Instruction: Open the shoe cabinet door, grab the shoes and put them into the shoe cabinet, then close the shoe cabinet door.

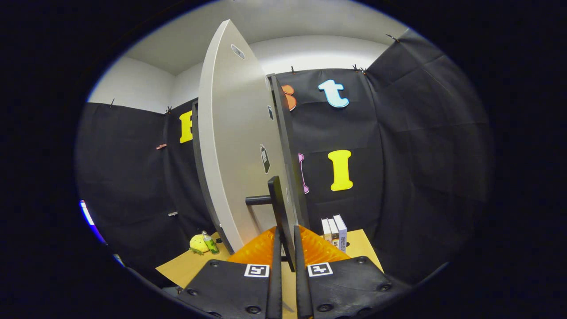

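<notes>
a light wooden table (363, 248) stands against the black cloth wall. three books (335, 231) stand upright side by side near its back edge, spines facing out, the outermost one tallest. well apart from them, toward the table's other end, a yellow plush toy (198, 243) lies on the top with a small green bottle (209, 243) upright just beside it, apparently touching.

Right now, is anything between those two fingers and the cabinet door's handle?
Nothing visible stands between them. The gripper already has its fingers closed around the dark bar of the handle, which sticks out from the grey cabinet door. The books and the green bottle stand off to the sides on the table.
</notes>
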### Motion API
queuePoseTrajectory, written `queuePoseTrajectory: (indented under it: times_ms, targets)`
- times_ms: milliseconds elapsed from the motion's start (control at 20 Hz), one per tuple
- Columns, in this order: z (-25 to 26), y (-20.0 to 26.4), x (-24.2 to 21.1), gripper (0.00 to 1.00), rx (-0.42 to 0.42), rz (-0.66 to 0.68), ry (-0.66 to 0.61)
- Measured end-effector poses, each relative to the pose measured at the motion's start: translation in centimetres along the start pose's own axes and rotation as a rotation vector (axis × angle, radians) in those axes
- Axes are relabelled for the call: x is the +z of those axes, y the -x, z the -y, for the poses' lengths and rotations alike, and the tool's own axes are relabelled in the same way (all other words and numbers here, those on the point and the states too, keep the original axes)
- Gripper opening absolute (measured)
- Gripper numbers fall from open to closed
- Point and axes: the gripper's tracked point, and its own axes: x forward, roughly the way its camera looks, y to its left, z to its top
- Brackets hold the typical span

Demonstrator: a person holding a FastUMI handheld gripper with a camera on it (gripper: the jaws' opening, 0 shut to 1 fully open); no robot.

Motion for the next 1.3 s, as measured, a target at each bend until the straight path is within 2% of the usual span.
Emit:
queuePoseTrajectory:
  times_ms: [100, 300, 450, 500, 700, 750, 950, 1300]
  targets:
    - [0.2, 1.9, 0.7, 0.17, -0.052, 0.014, 0.025]
    - [-2.0, 5.1, -0.6, 0.24, -0.118, -0.017, 0.035]
    - [-5.4, 7.6, -2.7, 0.48, -0.122, -0.046, 0.069]
    - [-6.6, 8.2, -3.8, 0.49, -0.117, -0.076, 0.076]
    - [-10.6, 10.5, -8.0, 0.93, -0.177, -0.123, 0.102]
    - [-11.5, 10.7, -9.5, 0.98, -0.186, -0.146, 0.086]
    - [-15.4, 10.1, -14.9, 0.98, -0.176, -0.229, -0.003]
    - [-17.8, 3.1, -28.1, 0.99, -0.071, -0.440, 0.061]
